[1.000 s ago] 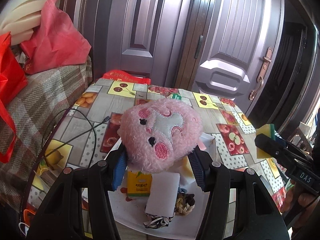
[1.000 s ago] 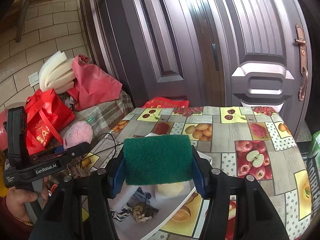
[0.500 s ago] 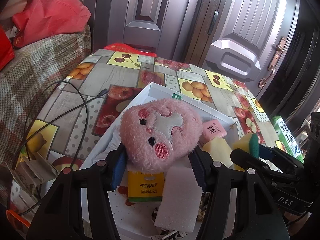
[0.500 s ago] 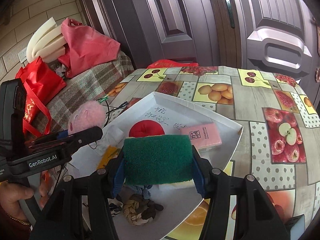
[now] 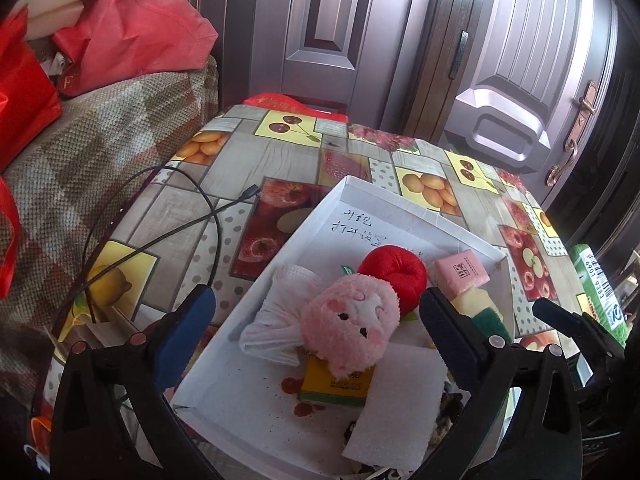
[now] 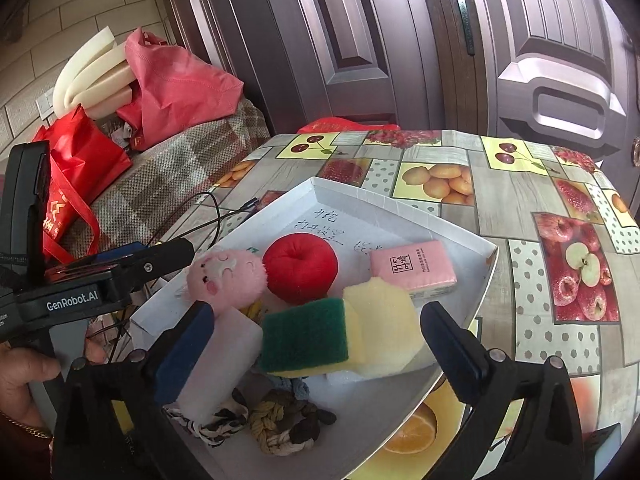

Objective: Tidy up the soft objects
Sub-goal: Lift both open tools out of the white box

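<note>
We see both claws spread apart and gripping nothing: left claw (image 5: 316, 312), right claw (image 6: 316, 322). The pink plush toy (image 5: 352, 328) and sponge (image 6: 340, 336) lie in the white tray (image 6: 400, 200) on the desk (image 6: 500, 200).

Shallow white cardboard tray (image 6: 460, 236), dark handwriting on floor. Fluffy pink plush face (image 5: 352, 330), white muzzle, black eyes, rosy cheeks. Round red plush apple (image 6: 302, 266). Pale pink tissue packet (image 6: 412, 270), dark print. Yellow sponge with green scouring layer (image 6: 340, 332). White foam block (image 5: 396, 404). Yellow packet (image 5: 336, 382). Braided rope toy (image 6: 276, 424), brown, beige, black. Oilcloth-covered table (image 6: 500, 184): grey wood-look patchwork, fruit squares, dotted squares. Grippers black; blue pad (image 5: 186, 330).
</note>
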Demonstrator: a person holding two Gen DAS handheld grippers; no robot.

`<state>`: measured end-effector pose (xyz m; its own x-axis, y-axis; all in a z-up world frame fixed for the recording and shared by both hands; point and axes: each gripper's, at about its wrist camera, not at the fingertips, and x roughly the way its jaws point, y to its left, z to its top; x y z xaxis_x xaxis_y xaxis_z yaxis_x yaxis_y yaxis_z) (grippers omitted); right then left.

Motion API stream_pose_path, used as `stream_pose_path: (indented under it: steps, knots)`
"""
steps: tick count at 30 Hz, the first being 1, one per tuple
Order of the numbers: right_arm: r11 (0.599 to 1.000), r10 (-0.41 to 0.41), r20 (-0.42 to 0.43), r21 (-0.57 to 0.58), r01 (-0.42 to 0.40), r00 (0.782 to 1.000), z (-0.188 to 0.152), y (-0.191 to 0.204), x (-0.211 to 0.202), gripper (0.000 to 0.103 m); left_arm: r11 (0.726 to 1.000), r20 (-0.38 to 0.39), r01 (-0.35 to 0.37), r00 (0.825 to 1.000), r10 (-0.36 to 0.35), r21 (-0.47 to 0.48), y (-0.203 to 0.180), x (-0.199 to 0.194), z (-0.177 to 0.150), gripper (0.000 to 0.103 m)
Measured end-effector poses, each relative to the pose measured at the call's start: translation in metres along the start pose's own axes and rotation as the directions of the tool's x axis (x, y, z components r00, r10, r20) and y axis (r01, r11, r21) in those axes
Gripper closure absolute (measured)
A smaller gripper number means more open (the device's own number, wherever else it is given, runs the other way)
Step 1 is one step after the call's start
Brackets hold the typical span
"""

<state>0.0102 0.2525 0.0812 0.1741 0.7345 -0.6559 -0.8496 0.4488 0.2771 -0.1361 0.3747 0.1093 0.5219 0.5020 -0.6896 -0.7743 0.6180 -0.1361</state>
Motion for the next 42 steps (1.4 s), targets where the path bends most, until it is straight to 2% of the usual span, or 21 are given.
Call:
stream_pose_path:
  steps: [6,9,11,13,16,18,21,23,25,30,34,36,39,42]
  knots:
    - [1.000,-0.017,0.061,-0.015,0.018,0.998,0.000,0.006,-0.034,0.000,1.000,0.065,-0.026,0.998,0.027,-0.013,-0.002,-0.038,0.005,0.000]
    - [0.999,-0.042,0.135,0.005,0.041,0.990,0.003,0.004,-0.064,0.000,1.000,0.102,-0.004,0.995,0.006,-0.018,-0.008,-0.064,0.008,0.000]
    - [0.998,-0.062,0.213,0.012,0.061,0.975,0.006,0.003,-0.091,0.000,1.000,0.131,-0.006,0.991,0.007,-0.012,-0.013,-0.084,0.009,0.000]
    - [0.994,-0.106,0.305,-0.005,0.113,0.946,0.010,0.006,-0.121,0.000,1.000,0.149,-0.029,0.988,0.029,0.000,-0.021,-0.102,0.009,0.000]
    - [0.968,-0.211,0.452,-0.025,0.249,0.867,0.015,0.011,-0.170,0.000,0.995,0.179,-0.099,0.979,0.094,0.020,-0.031,-0.128,0.007,0.000]
    - [0.957,-0.257,0.496,0.014,0.289,0.829,0.018,0.008,-0.196,0.000,0.991,0.203,-0.127,0.972,0.118,0.032,-0.037,-0.144,0.003,0.000]
    - [0.937,-0.346,0.488,0.136,0.322,0.801,0.014,-0.001,-0.220,0.000,0.989,0.234,-0.145,0.963,0.135,0.026,-0.042,-0.166,-0.003,0.000]
    - [0.898,-0.440,0.425,0.213,0.386,0.791,0.010,-0.008,-0.223,0.000,0.986,0.239,-0.164,0.958,0.157,0.009,-0.044,-0.178,-0.008,0.000]
    - [0.890,-0.456,0.396,0.202,0.409,0.797,0.002,-0.011,-0.223,0.000,0.978,0.232,-0.207,0.951,0.204,-0.014,-0.047,-0.186,-0.014,0.000]
    - [0.880,-0.473,0.402,0.251,0.403,0.784,-0.026,-0.018,-0.245,0.000,0.937,0.199,-0.345,0.916,0.349,-0.054,-0.058,-0.196,-0.036,0.000]
    - [0.875,-0.476,0.391,0.301,0.380,0.788,-0.033,-0.026,-0.268,0.000,0.947,0.198,-0.319,0.926,0.320,-0.039,-0.069,-0.206,-0.049,0.000]
    - [0.870,-0.488,0.420,0.308,0.386,0.765,-0.035,-0.024,-0.284,0.000,0.947,0.206,-0.318,0.925,0.318,-0.035,-0.077,-0.212,-0.053,0.000]
    - [0.866,-0.499,0.483,0.303,0.397,0.720,-0.036,-0.022,-0.310,0.000,0.944,0.215,-0.328,0.920,0.326,-0.029,-0.091,-0.219,-0.056,0.000]
    - [0.880,-0.475,0.532,0.297,0.372,0.700,-0.038,-0.023,-0.330,0.000,0.948,0.220,-0.317,0.925,0.309,0.001,-0.108,-0.222,-0.059,0.000]
